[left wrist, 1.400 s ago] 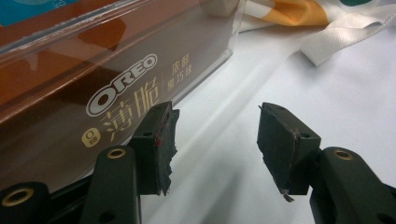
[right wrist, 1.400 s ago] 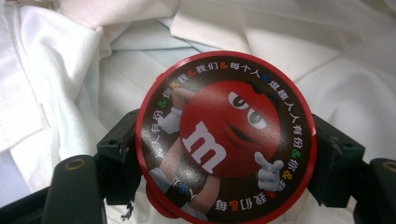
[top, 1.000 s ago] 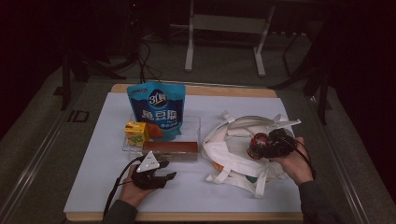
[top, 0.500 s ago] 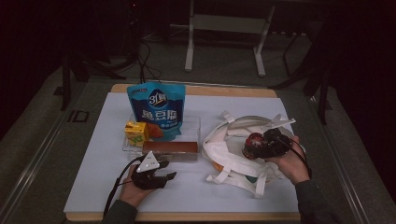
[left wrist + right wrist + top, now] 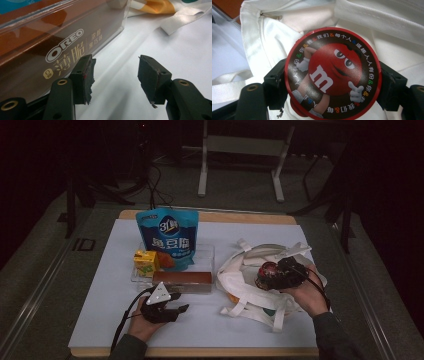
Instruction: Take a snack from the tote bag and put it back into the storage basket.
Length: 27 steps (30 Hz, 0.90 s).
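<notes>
The right gripper is clamped on a round M&M's tub, held over the white tote bag at the table's 4 o'clock. A slip is judged possible, since only the lid's rim appears pinched. The left gripper, jaws apart and empty, rests at 6 o'clock beside the Oreo box. The box's lettering is resolved in the left gripper view; the high view supplies the overall layout.

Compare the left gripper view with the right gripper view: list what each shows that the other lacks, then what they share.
Left gripper view alone: the open left tool, empty, beside a brown Oreo box in a clear tray. Right gripper view alone: the right tool shut on a round red M&M's tin, plus a zipper pull. Shared: the white cloth bag and the white table.
</notes>
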Motion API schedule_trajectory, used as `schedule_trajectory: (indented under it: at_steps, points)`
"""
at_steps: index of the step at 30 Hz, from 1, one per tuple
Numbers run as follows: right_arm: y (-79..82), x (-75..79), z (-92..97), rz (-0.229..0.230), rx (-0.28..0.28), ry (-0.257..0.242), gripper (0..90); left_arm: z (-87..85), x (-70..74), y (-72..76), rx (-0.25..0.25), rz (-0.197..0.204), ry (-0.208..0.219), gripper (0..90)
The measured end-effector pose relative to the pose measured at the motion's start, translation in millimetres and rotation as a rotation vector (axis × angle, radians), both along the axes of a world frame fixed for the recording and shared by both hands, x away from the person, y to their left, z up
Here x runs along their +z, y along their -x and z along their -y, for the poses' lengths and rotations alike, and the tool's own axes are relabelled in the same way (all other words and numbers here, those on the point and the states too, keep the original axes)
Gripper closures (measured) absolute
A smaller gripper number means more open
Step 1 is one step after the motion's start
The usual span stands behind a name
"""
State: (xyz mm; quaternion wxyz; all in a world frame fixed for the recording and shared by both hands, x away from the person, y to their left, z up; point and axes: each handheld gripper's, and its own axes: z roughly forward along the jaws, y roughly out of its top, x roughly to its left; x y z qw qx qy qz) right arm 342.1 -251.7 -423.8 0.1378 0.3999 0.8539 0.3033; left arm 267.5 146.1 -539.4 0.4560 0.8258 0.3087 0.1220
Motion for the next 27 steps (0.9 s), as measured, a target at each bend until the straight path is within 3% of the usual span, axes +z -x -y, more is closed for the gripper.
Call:
schedule_trajectory:
  at_steps: [27]
  points:
    - [2.2, 12.0, -24.2, 0.012, 0.059, 0.008, 25.4, -0.1, 0.0, -0.2, -0.002, 0.001, -0.002, 46.1]
